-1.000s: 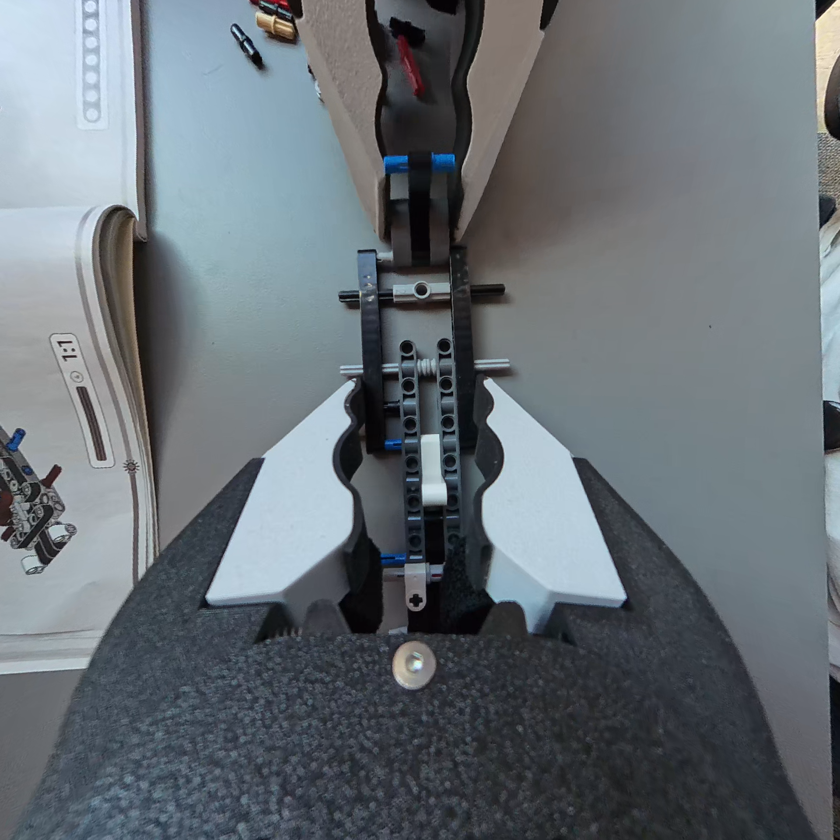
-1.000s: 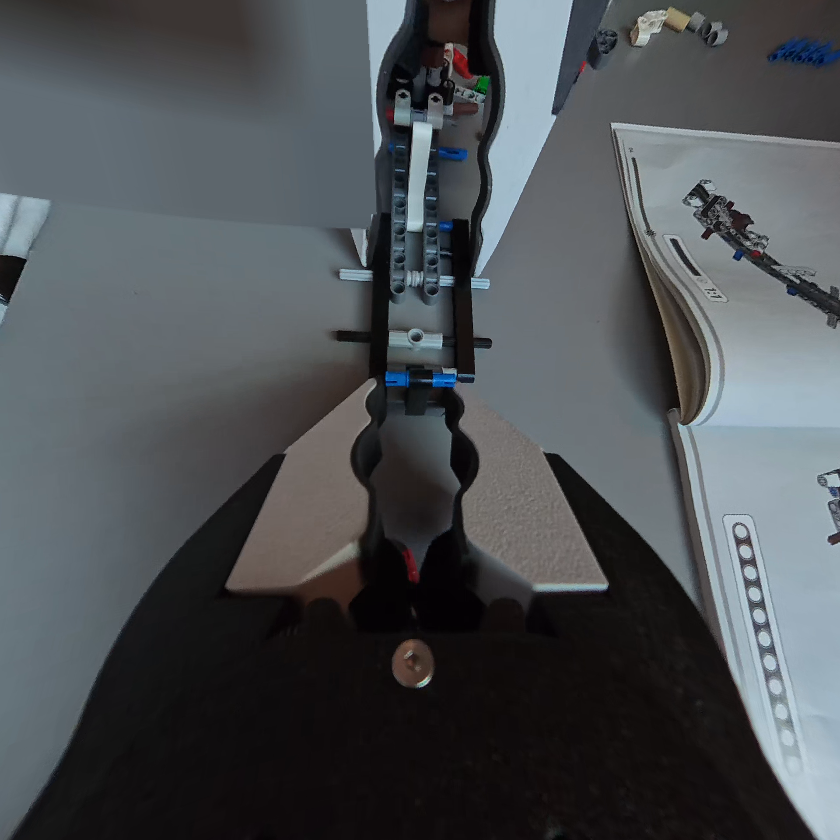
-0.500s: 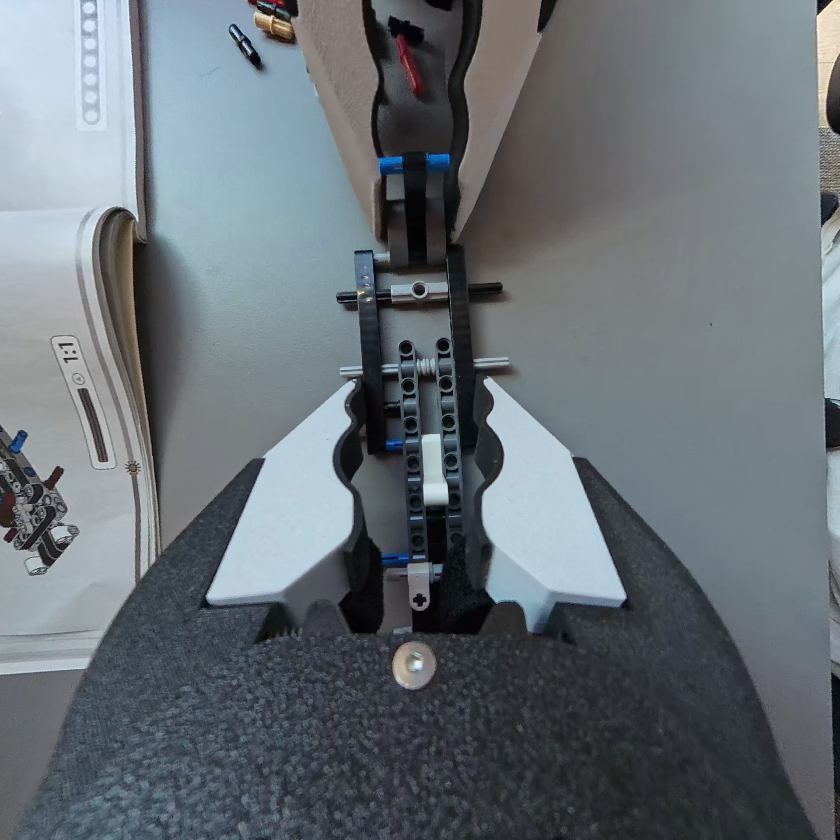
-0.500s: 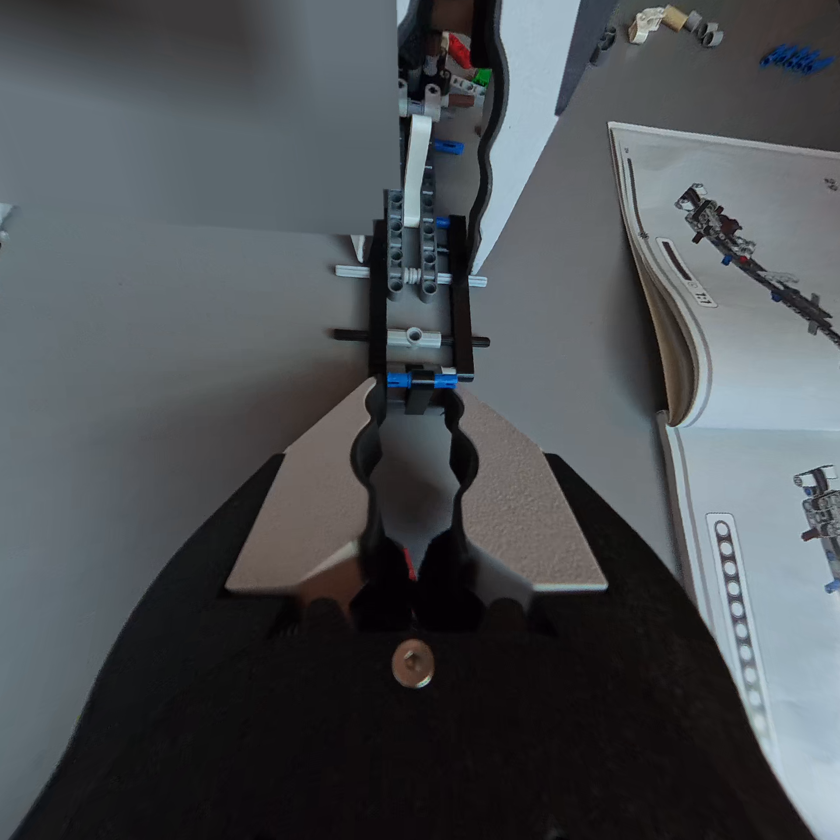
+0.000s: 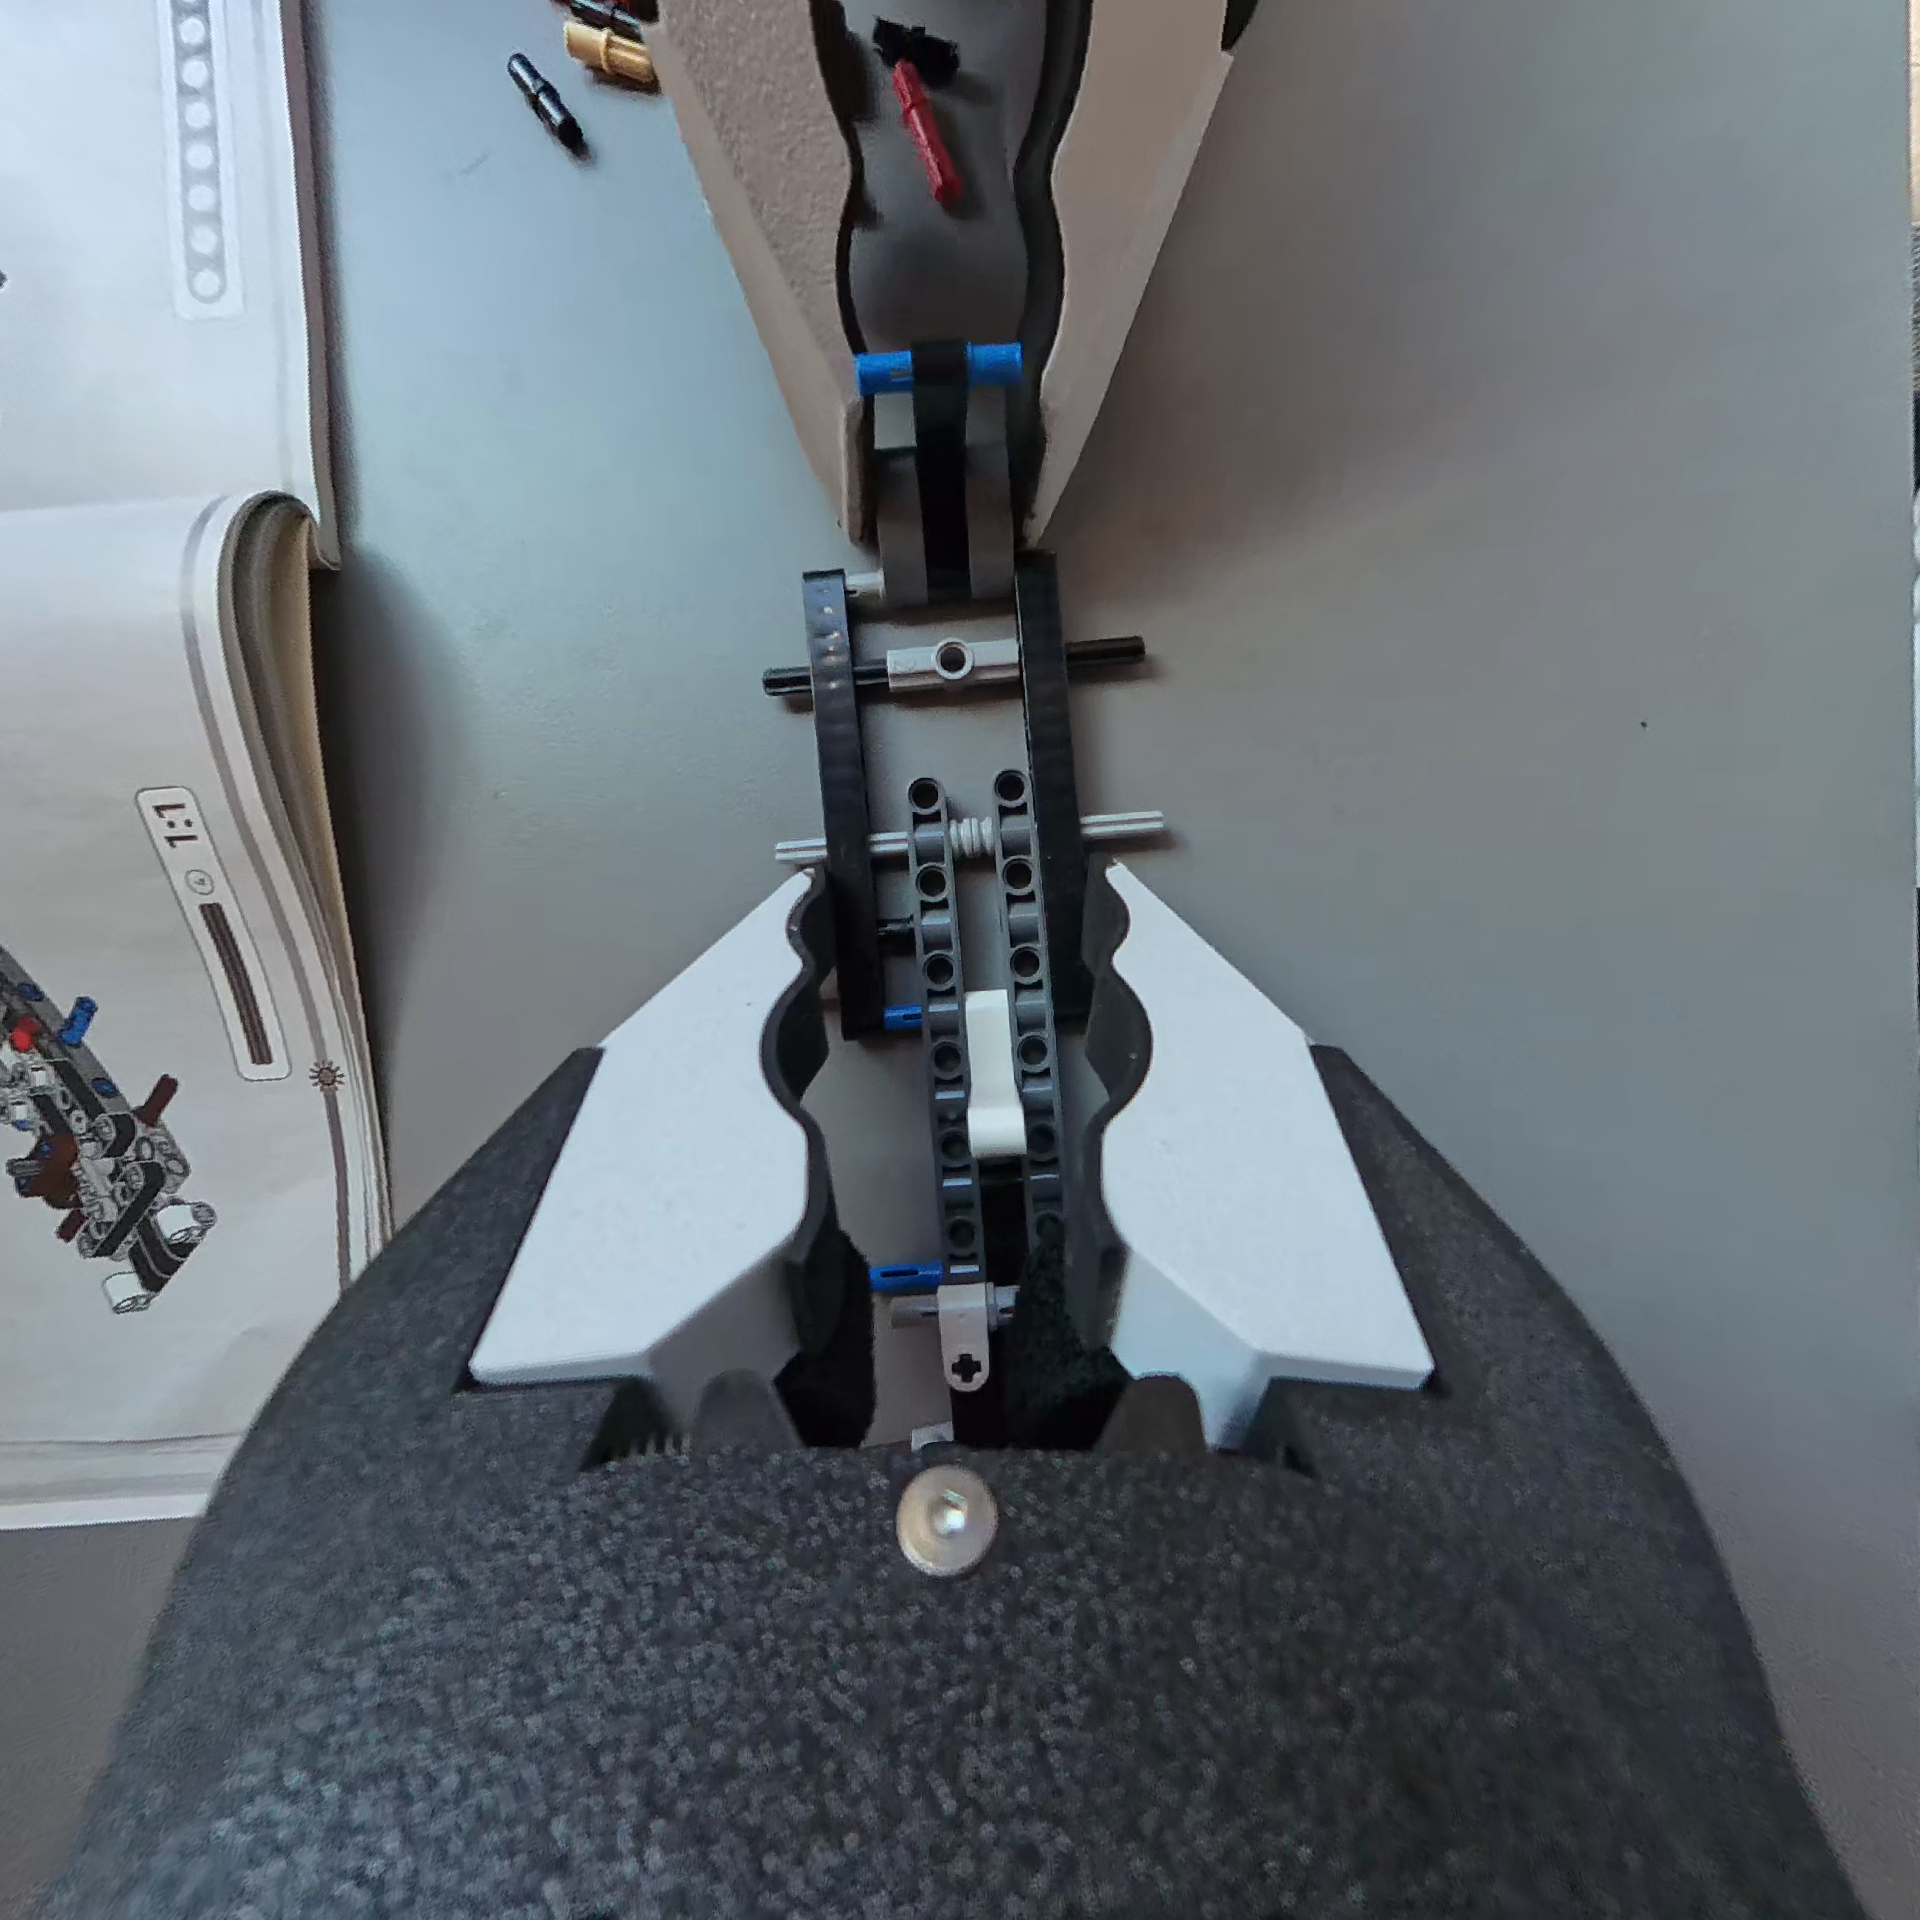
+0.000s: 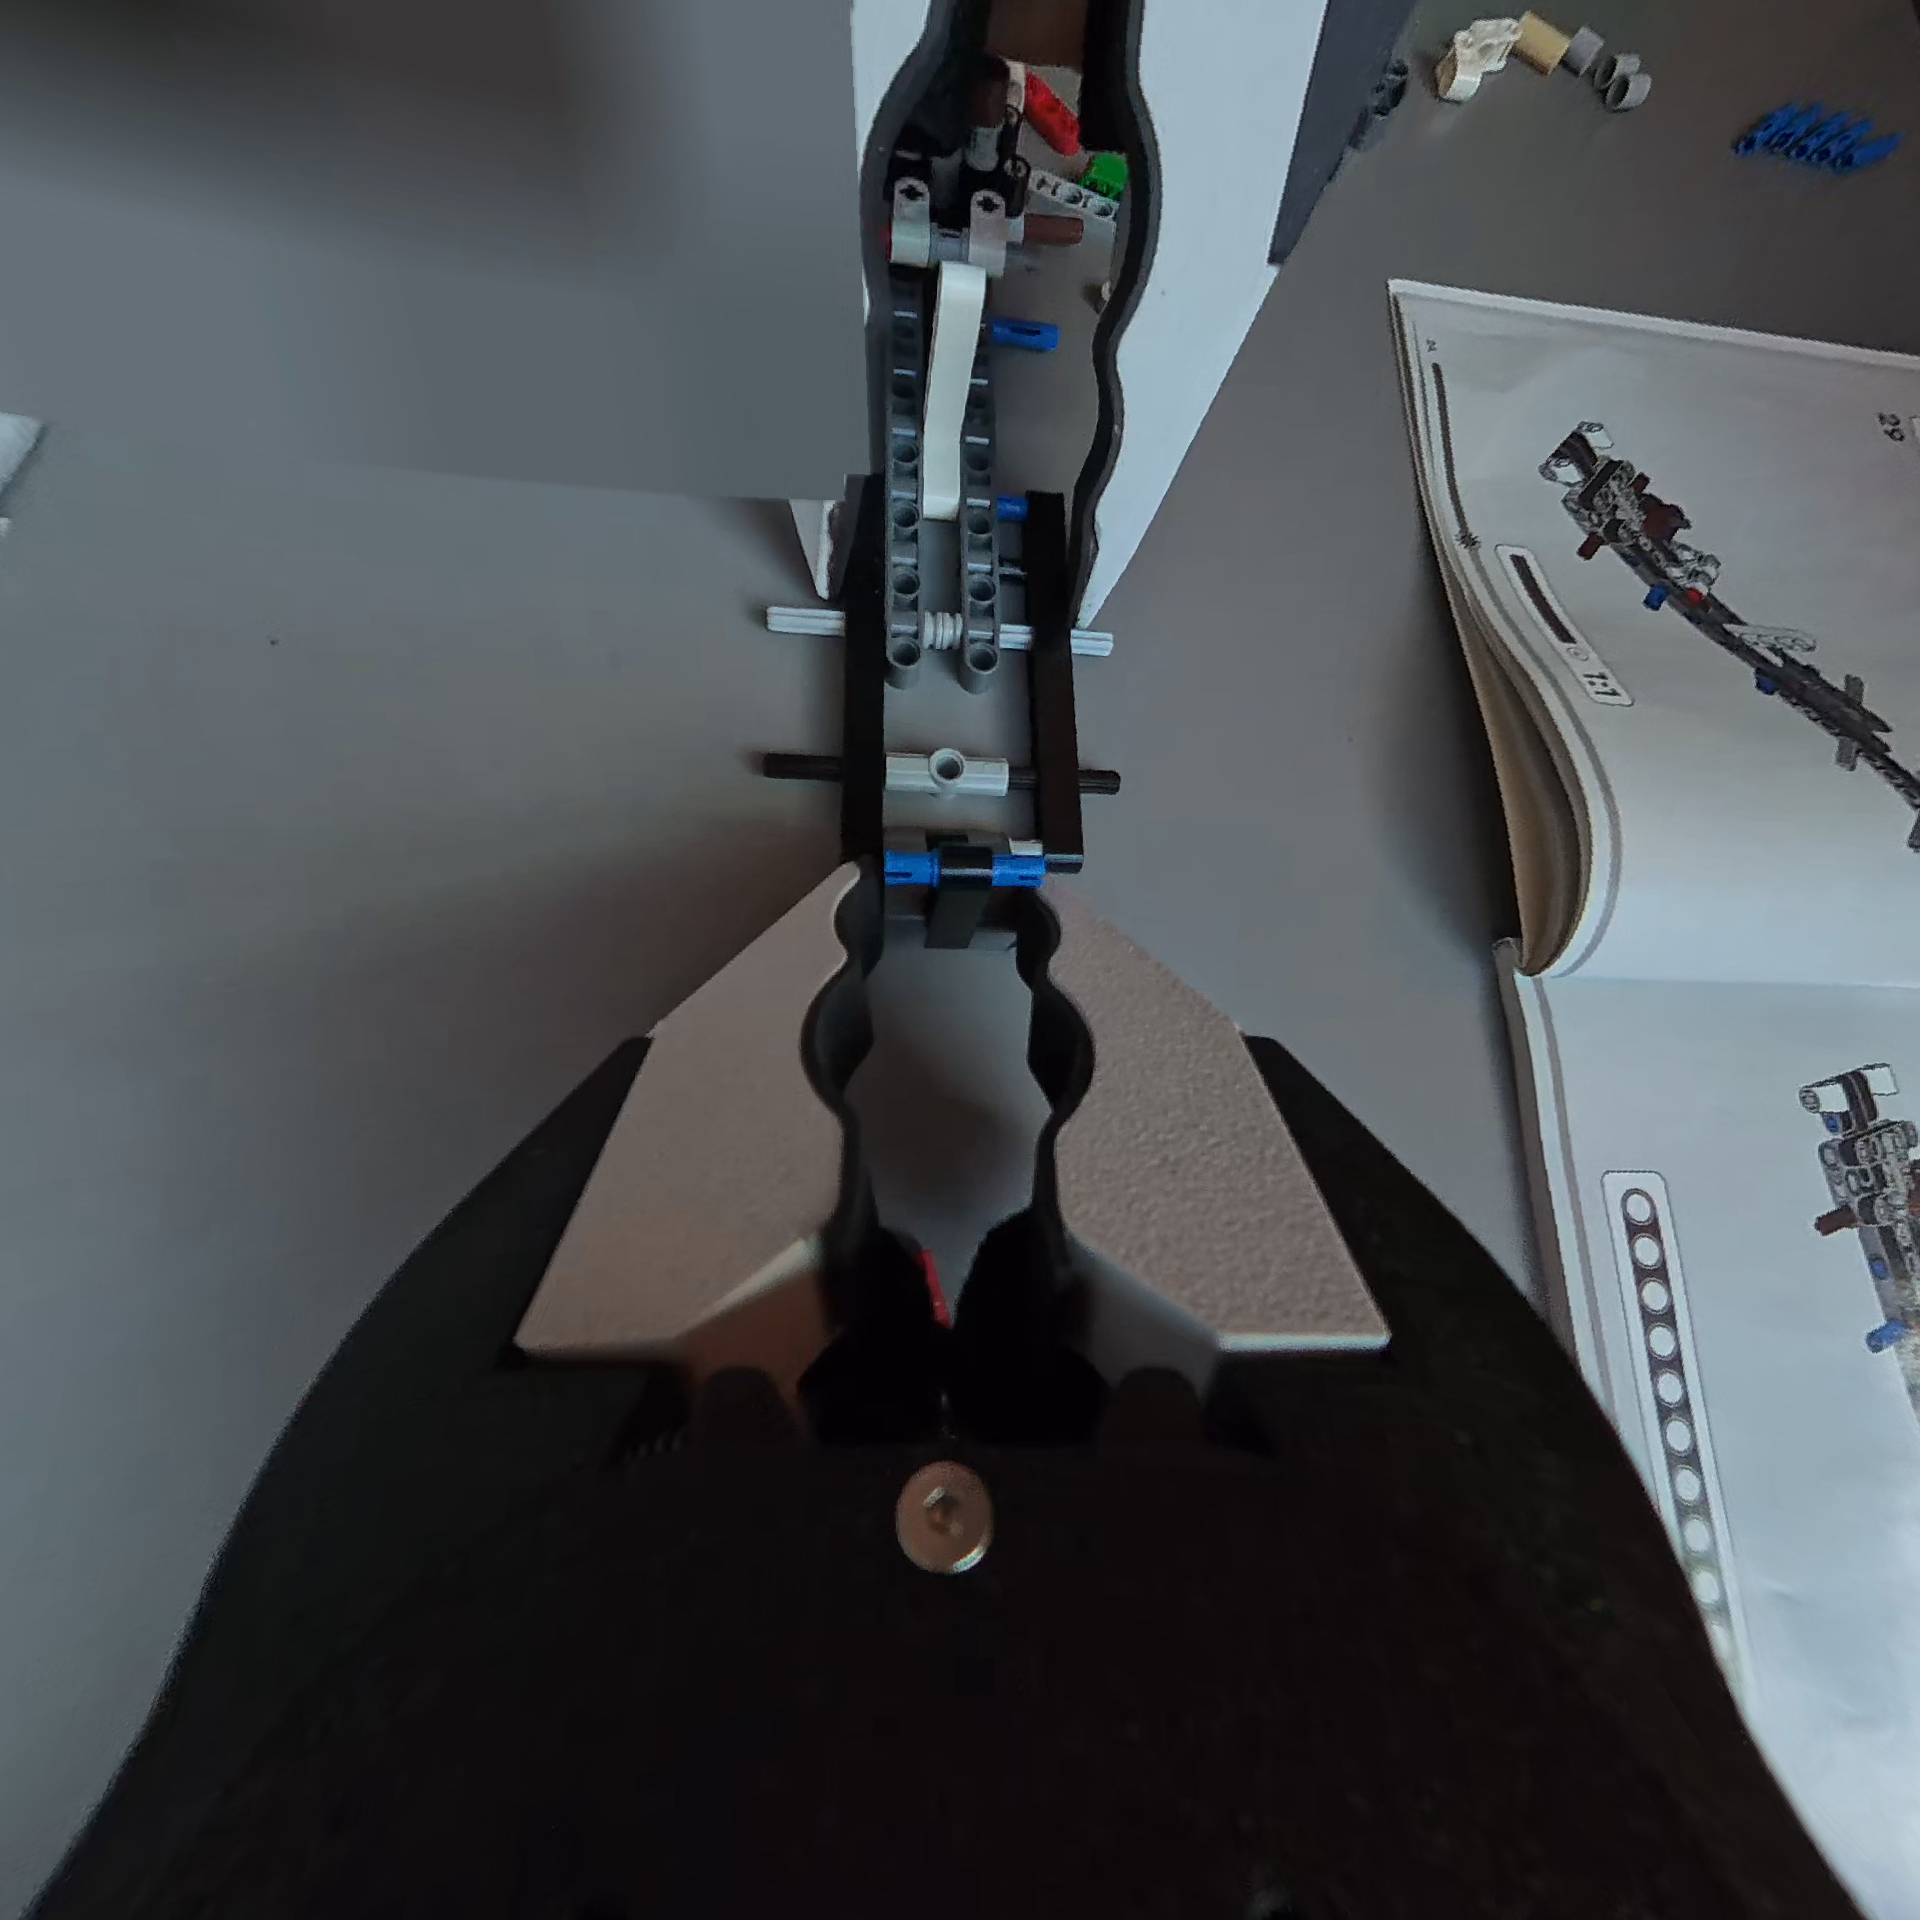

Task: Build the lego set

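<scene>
A long brick assembly [image 5: 836, 779] of two black beams, two dark grey beams and cross axles hangs between my two grippers above the grey table [image 5: 1455, 727]. My left gripper [image 5: 956, 883] is shut on it, with its pads against the outer black beams. My right gripper [image 6: 951, 904] faces it from the far end and is shut on a small grey and black end piece with blue pins [image 6: 961, 868]. That piece also shows in the left wrist view [image 5: 935, 374], sitting between the right gripper's fingertips [image 5: 862, 509]. The assembly shows in the right wrist view [image 6: 1055, 675], running into the left gripper [image 6: 956, 571].
An open instruction booklet [image 5: 156, 727] lies left of the assembly and shows on the right in the right wrist view [image 6: 1714, 623]. Loose parts lie on the table: a black pin [image 5: 545, 99], a red axle [image 5: 928, 130], pale small pieces [image 6: 1527, 52], blue pins [image 6: 1813, 140]. Across from one pair of fingers to the other is roughly 6 cm.
The right gripper has tilted and shifted a little, so the left gripper and the booklet sit differently in its view. Both grasps are unchanged and the assembly has barely moved.
</scene>
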{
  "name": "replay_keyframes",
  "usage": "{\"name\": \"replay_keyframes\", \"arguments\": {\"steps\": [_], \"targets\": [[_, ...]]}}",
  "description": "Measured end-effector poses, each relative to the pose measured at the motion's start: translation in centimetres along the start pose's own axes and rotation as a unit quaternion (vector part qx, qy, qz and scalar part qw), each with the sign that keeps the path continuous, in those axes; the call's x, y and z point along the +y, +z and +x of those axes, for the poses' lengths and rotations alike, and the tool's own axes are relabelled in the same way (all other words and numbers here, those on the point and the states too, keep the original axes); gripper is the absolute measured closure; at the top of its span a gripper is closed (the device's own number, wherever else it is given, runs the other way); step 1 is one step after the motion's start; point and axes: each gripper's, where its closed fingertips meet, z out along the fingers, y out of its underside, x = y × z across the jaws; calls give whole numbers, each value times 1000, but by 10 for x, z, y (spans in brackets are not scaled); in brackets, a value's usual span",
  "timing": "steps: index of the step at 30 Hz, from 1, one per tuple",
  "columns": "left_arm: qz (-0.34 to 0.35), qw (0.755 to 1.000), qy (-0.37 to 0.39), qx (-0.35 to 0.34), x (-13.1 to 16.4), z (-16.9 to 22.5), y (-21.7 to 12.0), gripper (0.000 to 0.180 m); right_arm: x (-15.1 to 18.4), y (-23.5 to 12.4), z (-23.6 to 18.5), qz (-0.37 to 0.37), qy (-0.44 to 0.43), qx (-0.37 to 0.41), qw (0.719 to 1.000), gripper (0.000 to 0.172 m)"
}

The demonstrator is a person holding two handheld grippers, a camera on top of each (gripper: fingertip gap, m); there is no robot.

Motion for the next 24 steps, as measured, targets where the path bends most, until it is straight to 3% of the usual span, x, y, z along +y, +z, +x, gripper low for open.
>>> {"name": "replay_keyframes", "arguments": {"steps": [4,8,13,19,24], "targets": [[-8,1000,10,1,1,1,-1,132,1,-1,2,7,11,-2,1000,148],[-19,1000,15,-7,1,0,-8,116,1,-1,1,6,9,-5,1000,148],[6,1000,19,-1,-21,2,-21,118,0,0,1,10,9,-3,1000,148],[-23,1000,11,13,-26,0,3,111,-1,1,2,12,3,4,1000,148],[-37,999,-3,25,-24,0,13,120,0,0,5,11,3,12,1000,148]]}}
